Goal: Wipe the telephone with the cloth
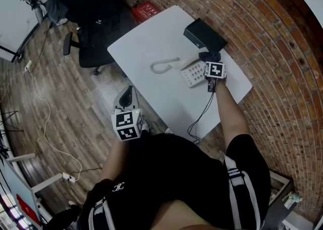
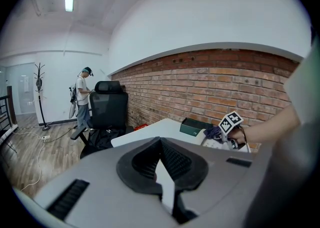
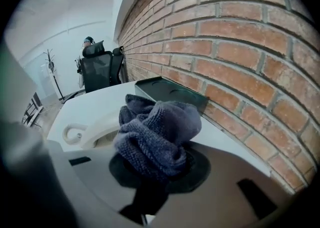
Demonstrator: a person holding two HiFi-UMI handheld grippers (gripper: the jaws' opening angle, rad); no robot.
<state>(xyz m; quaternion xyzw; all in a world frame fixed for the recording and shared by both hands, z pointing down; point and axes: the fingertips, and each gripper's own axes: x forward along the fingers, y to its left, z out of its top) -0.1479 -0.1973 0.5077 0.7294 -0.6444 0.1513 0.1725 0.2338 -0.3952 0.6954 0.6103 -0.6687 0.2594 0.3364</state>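
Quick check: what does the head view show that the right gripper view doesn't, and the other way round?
Head view only: the left hand-held gripper, held clear of the table over the floor, the telephone's keypad, and a black cable hanging over the table edge.
Right gripper view only: the grip itself, with the right hand-held gripper jaws shut on the bunched grey-blue cloth.
Both: the white table, the handset lying off its base, the dark box by the brick wall, and the black office chair.
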